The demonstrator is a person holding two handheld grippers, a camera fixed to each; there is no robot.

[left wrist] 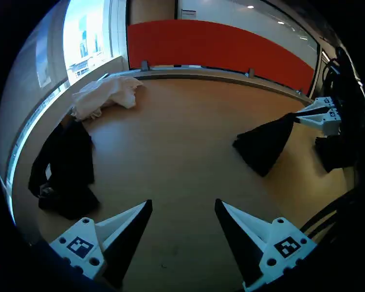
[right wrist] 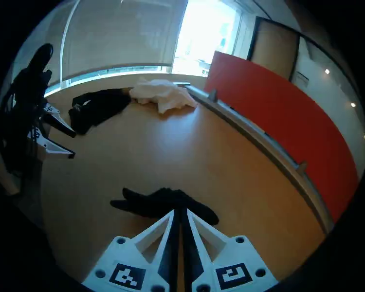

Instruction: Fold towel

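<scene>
**Task item.** The black towel (right wrist: 165,202) lies on the wooden table (right wrist: 148,155) at its near side, directly ahead of the right gripper (right wrist: 181,211).

**Right gripper.** The jaws are together and clamped on a bunched part of the towel. In the left gripper view the cloth is drawn to a point at that grip and fans out to a wider end. That end appears to rest on the table, but whether any of it hangs clear cannot be told.

**Left gripper** (left wrist: 182,202). The jaws are wide apart with nothing between them. The gripper sits over bare table, well apart from the towel.

**Other items.**
- A white cloth (left wrist: 107,95) is heaped at the far left corner by the window.
- A dark garment (left wrist: 68,165) lies just near of the white cloth, along the left edge.
- A red partition (left wrist: 216,48) runs behind the far edge of the table.

**Handling assessment.**
- The towel is judged soft, limp and light. It drapes from the 1 grip with no stiffness and is not fragile.
- Slip between the jaws is unlikely, since the fabric should bite well.
- 1 hold only gathers the cloth, so spreading it flat for a fold will likely need 2 holds on neighbouring corners of the same edge.
- The corners cannot be made out in the dark, crumpled cloth.
- The wider free end, on the side away from the right gripper, looks the sensible place for the left jaws to take a hem.
</scene>
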